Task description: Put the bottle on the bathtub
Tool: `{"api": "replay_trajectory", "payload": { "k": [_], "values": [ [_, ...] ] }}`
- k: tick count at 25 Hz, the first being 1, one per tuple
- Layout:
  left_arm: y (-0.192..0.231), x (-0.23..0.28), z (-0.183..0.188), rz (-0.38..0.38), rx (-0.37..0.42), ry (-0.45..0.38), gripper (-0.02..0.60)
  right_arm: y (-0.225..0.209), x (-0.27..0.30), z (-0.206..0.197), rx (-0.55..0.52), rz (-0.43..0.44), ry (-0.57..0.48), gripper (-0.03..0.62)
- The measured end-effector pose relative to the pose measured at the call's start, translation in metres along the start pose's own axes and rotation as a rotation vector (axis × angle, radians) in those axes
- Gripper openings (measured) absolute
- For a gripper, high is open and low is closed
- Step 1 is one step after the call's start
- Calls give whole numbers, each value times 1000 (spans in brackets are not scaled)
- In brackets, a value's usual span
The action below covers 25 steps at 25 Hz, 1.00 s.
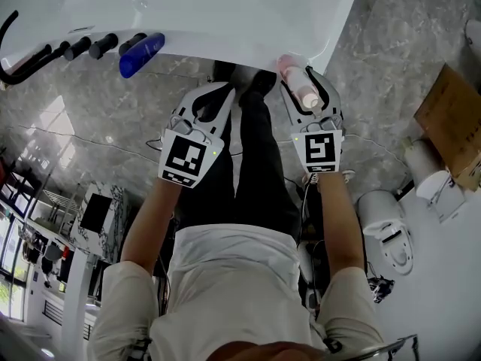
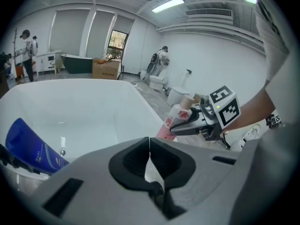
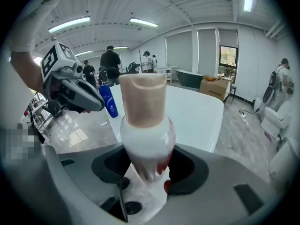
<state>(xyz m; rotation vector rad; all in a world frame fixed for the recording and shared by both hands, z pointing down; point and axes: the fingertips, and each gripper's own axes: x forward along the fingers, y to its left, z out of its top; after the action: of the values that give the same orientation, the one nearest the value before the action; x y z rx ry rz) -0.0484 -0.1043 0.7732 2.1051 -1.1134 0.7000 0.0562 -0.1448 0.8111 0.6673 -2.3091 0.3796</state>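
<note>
A pink-and-white bottle (image 1: 299, 83) with a tan cap (image 3: 143, 95) is held upright in my right gripper (image 1: 304, 90), whose jaws are shut on its body (image 3: 147, 168). It hangs just off the near corner of the white bathtub (image 1: 225, 13), over the marble floor. In the left gripper view the bottle (image 2: 172, 121) shows beside the tub rim (image 2: 140, 102). My left gripper (image 1: 218, 92) is a little to the left, below the tub edge, its jaws (image 2: 149, 156) shut with nothing between them.
A blue bottle (image 1: 141, 55) lies on the tub rim next to black faucet fittings (image 1: 83, 47). A cardboard box (image 1: 451, 122) and white toilets (image 1: 387, 228) stand on the floor to the right. People stand far back in the room.
</note>
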Motion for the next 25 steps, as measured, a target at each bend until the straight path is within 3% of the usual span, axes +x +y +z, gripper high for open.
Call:
{"api": "replay_trajectory", "payload": {
  "k": [6, 25],
  "values": [
    [-3, 4, -5, -9, -13, 9, 9, 5, 1, 2, -43, 3, -28, 250],
    [-14, -2, -15, 6, -15, 8, 9, 11, -2, -3, -41, -1, -55, 262]
  ]
}}
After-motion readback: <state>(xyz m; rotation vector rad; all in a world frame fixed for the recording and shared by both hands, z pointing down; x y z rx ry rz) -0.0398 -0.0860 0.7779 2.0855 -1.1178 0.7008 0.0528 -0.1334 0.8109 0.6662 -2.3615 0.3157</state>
